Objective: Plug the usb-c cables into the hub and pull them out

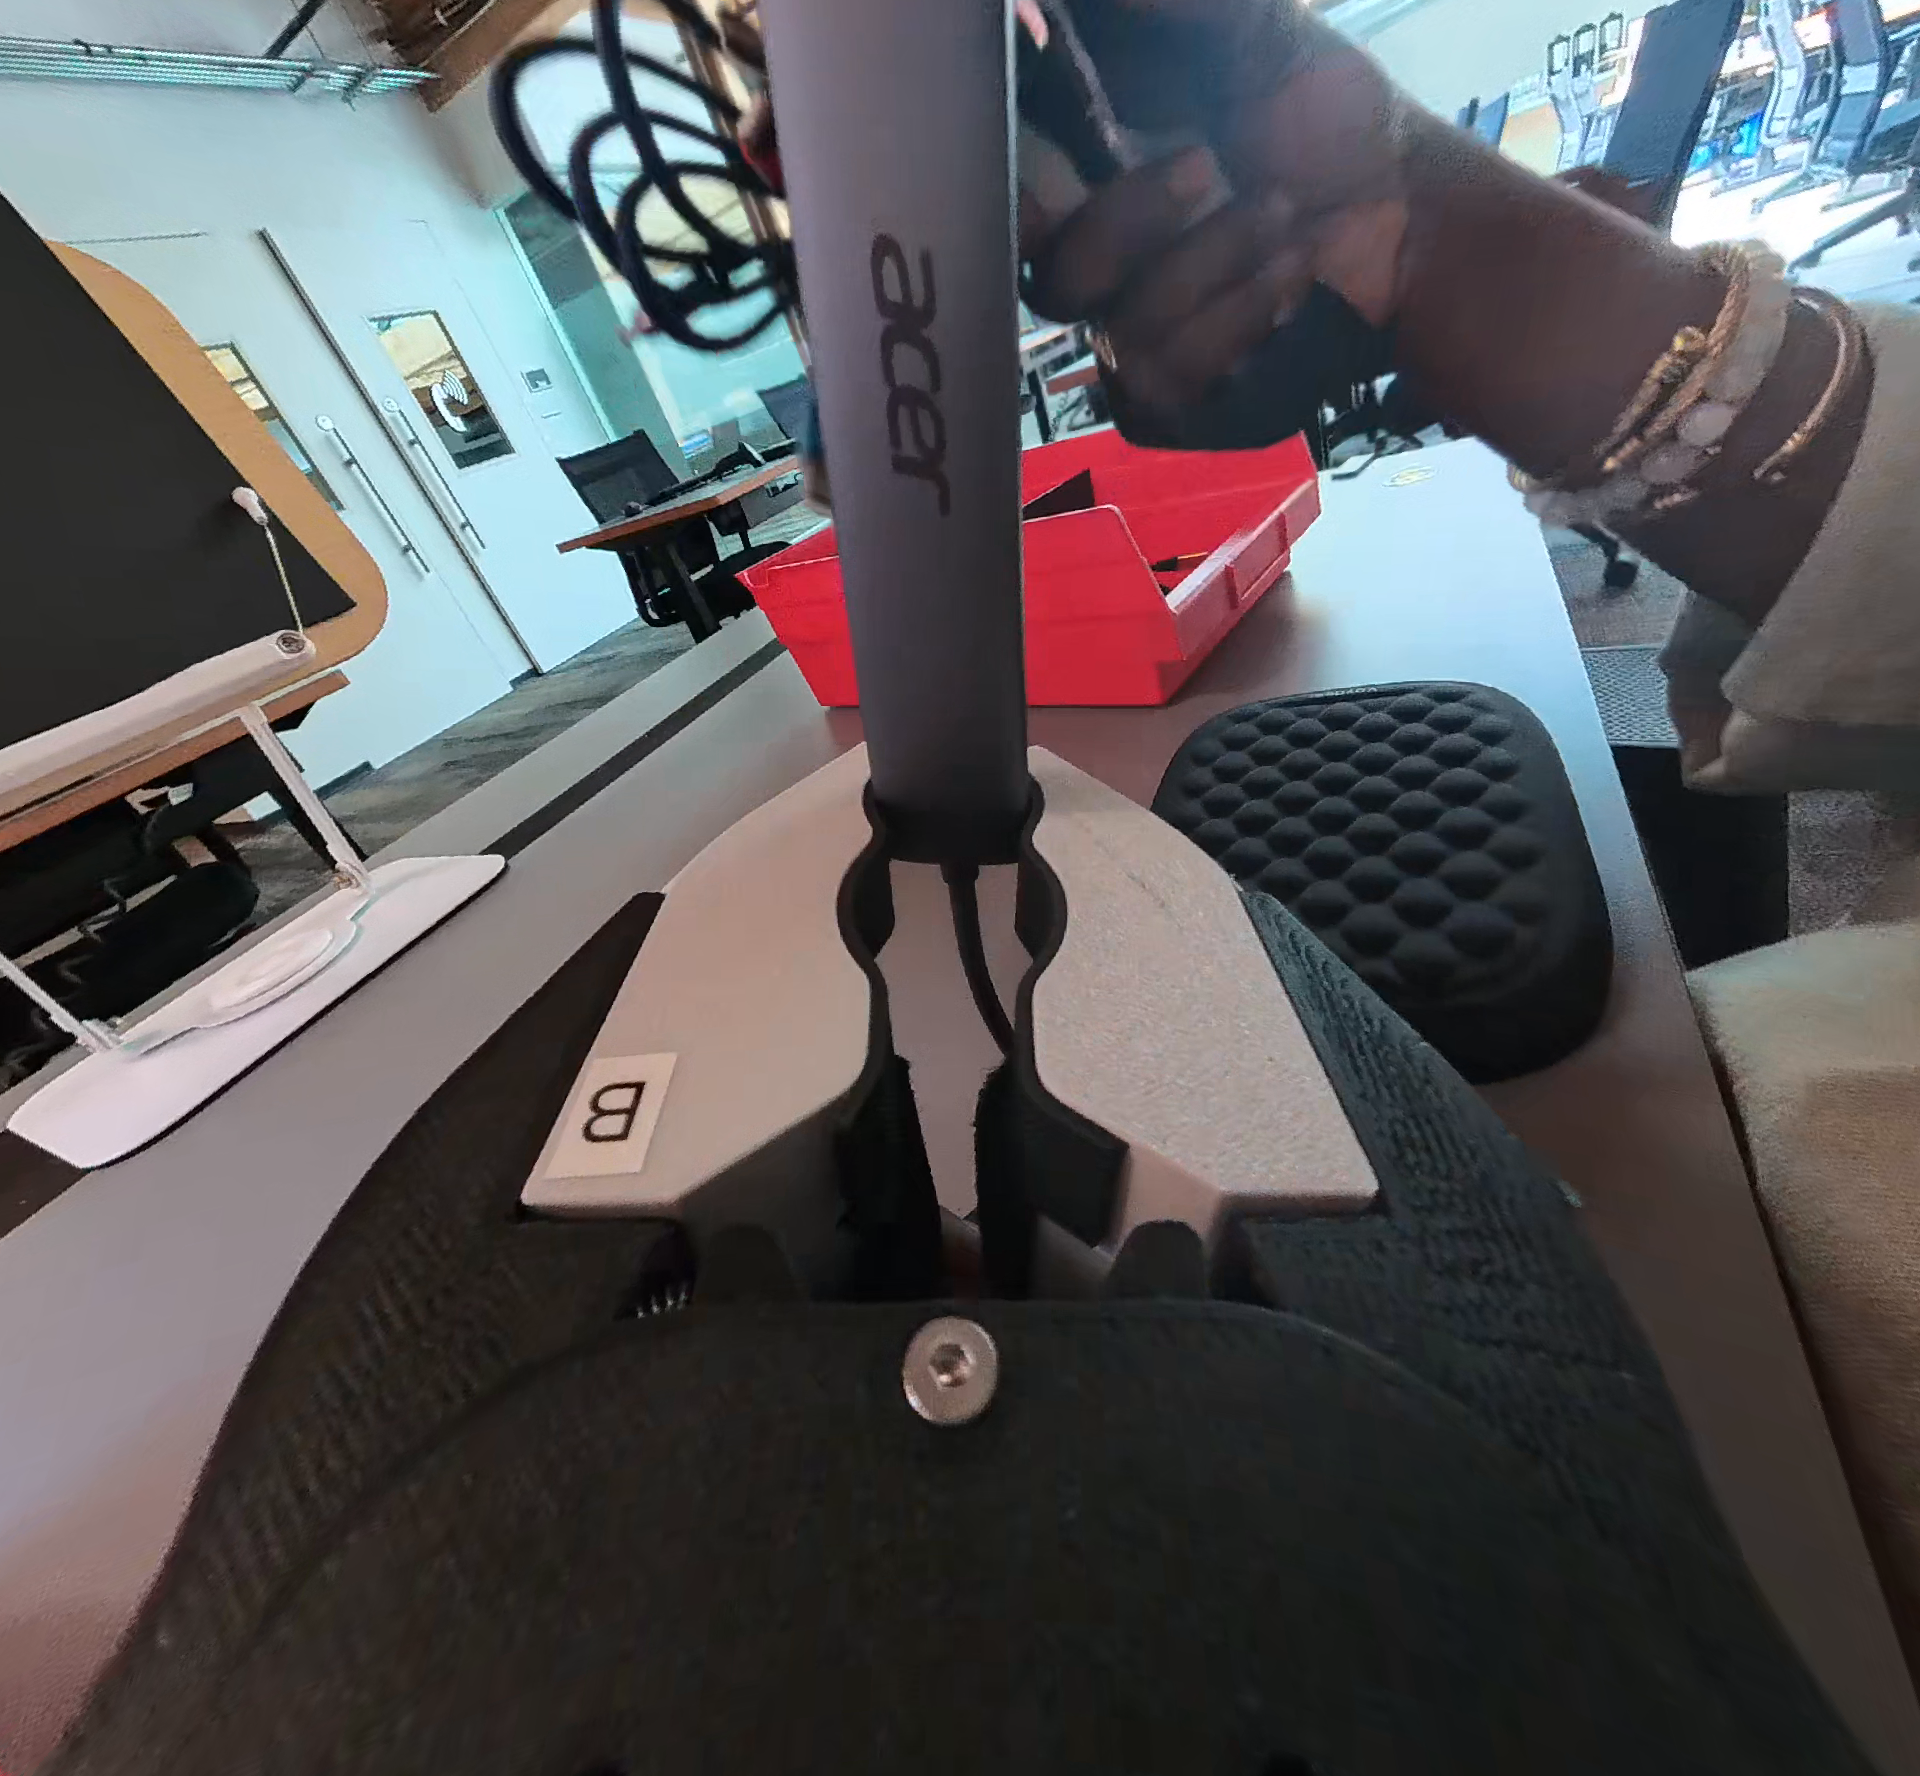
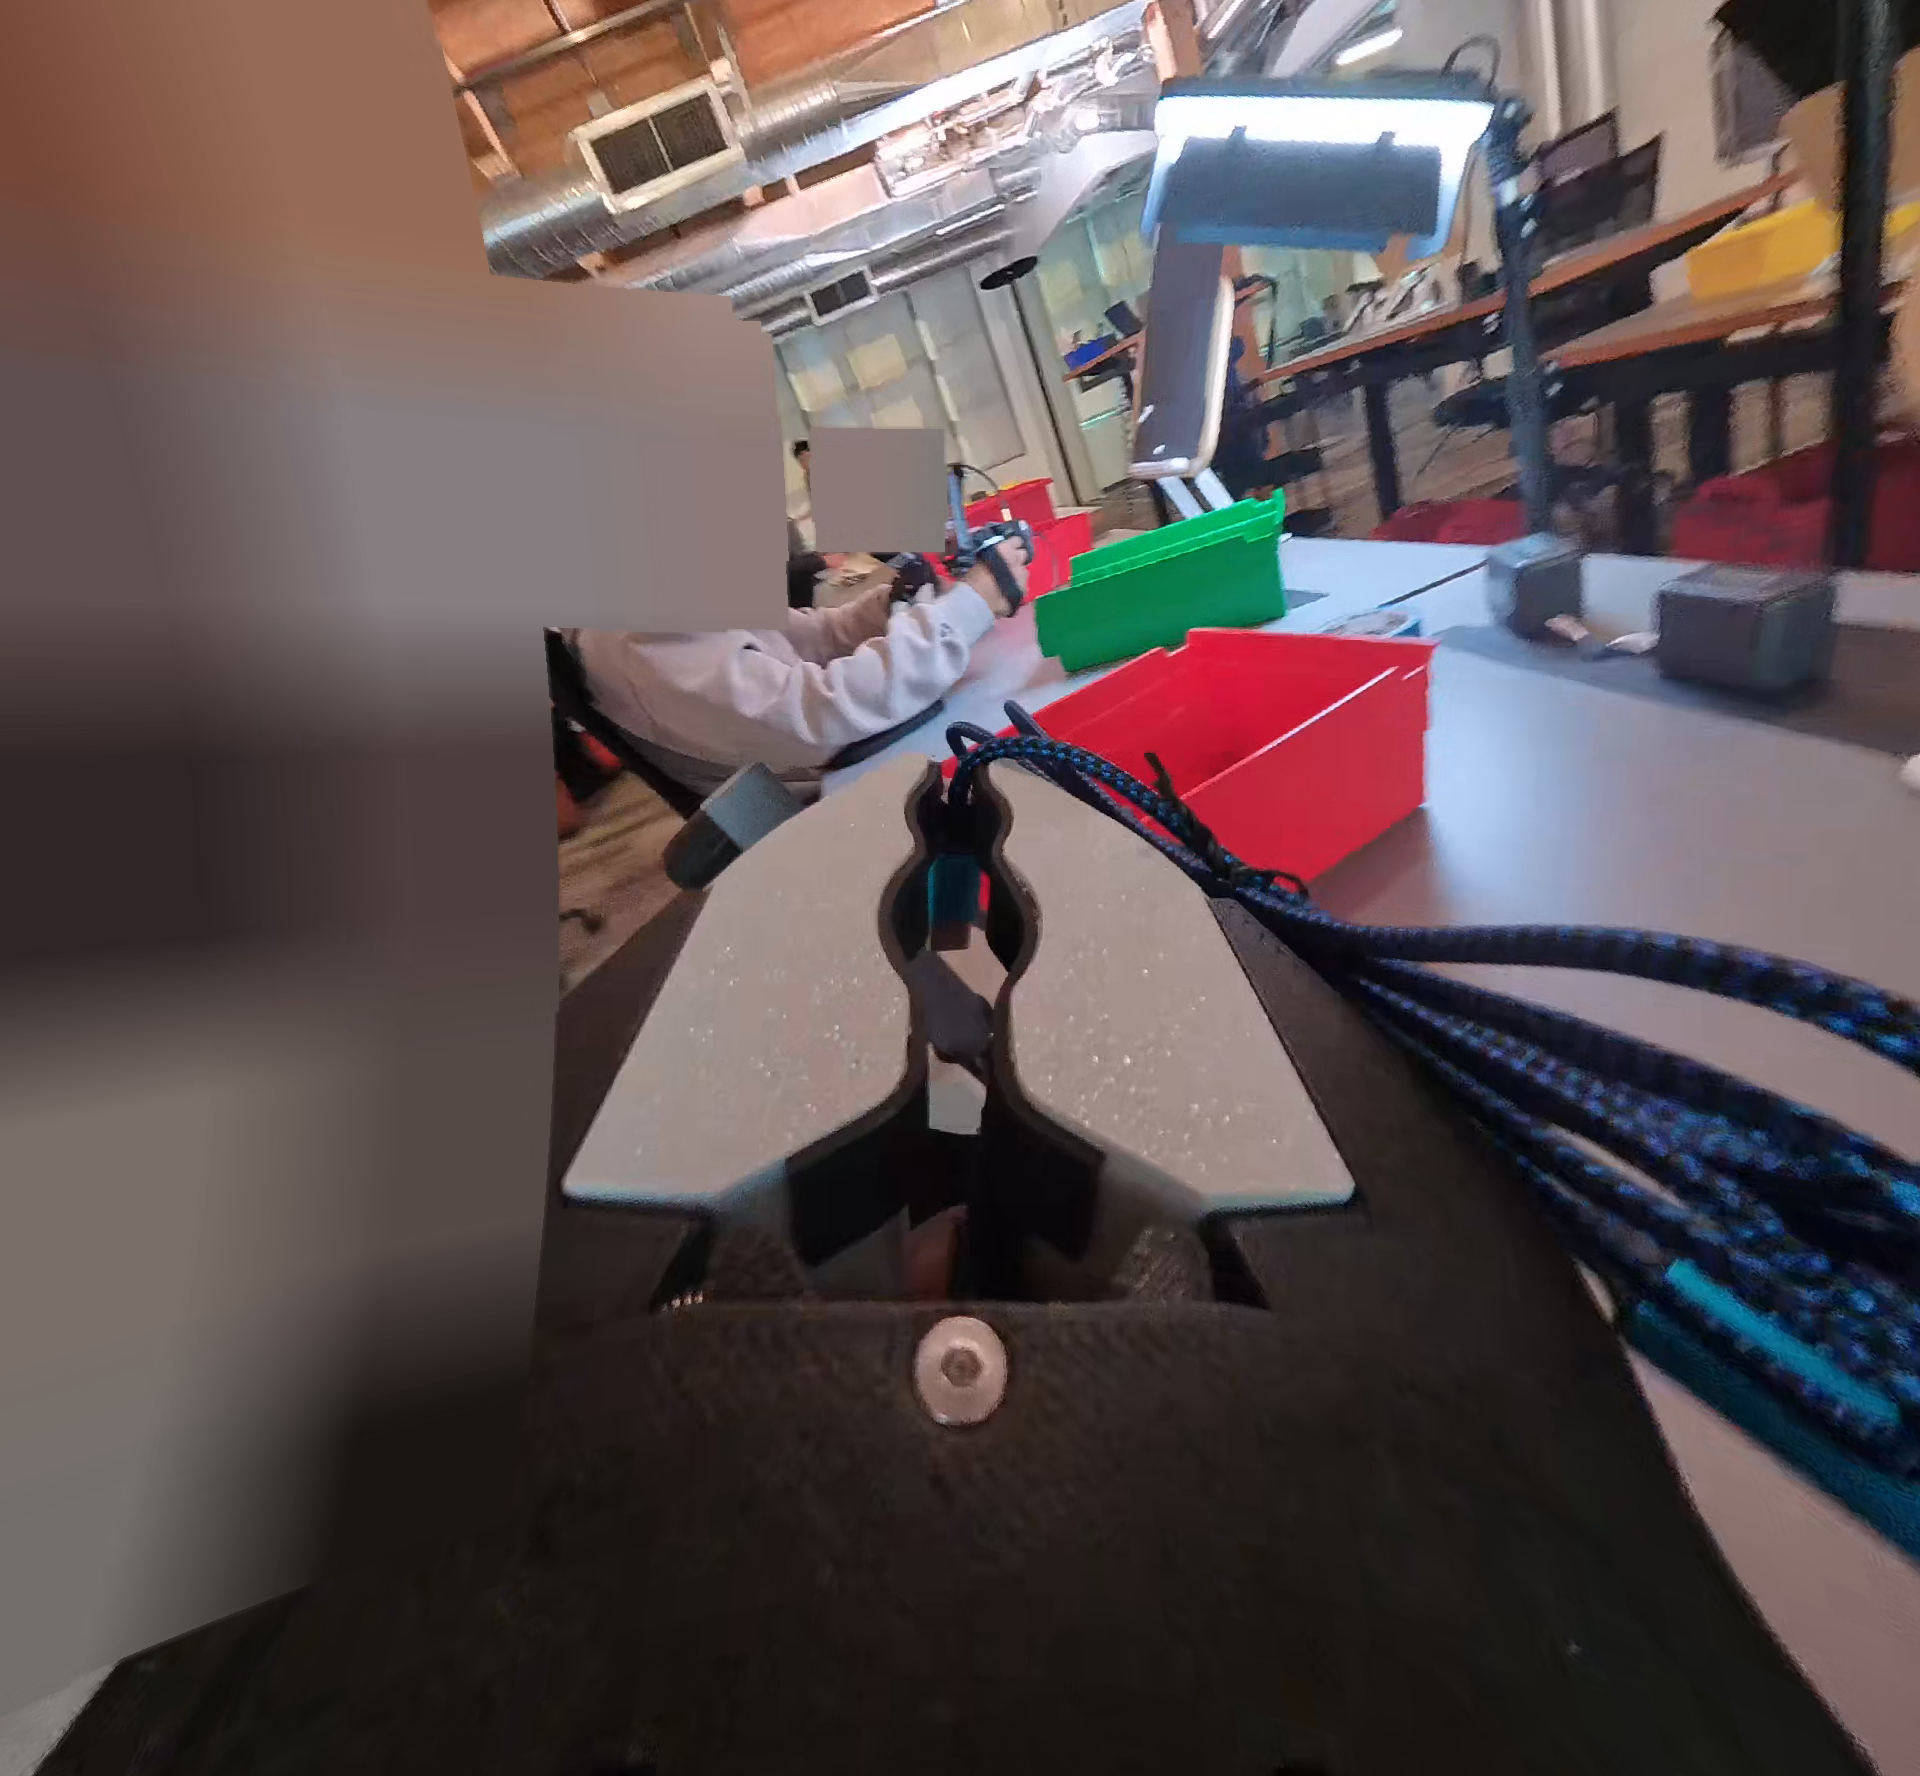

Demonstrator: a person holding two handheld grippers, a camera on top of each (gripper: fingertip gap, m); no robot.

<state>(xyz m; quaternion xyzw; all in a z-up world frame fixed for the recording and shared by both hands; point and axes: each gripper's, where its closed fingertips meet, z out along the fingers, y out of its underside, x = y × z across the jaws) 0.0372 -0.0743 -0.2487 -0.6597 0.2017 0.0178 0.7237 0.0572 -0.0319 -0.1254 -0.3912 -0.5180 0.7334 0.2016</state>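
Note:
In the left wrist view my left gripper [image 1: 951, 822] is shut on a long grey hub [image 1: 914, 292] that stands upright from its tips; the hub's thin black lead runs back between the jaws. Behind the hub, blurred black cable loops [image 1: 665, 199] hang beside a person's hand [image 1: 1247, 199] on the other gripper. In the right wrist view my right gripper [image 2: 954, 791] is shut on the teal-sleeved plug [image 2: 954, 900] of a dark blue braided usb-c cable [image 2: 1558, 1030], whose loops trail off to the right. The hub's grey end [image 2: 727, 817] shows just left of the right gripper's tips.
A red bin [image 1: 1091, 604] sits on the grey desk behind the hub, and shows in the right wrist view [image 2: 1288, 739]. A black padded wrist rest [image 1: 1392, 853] lies to the right. A white stand [image 1: 260, 957] is at left. A green bin [image 2: 1164, 583] and another person [image 2: 790, 687] are farther off. The gap from one gripper's tips to the other's is roughly 12 cm.

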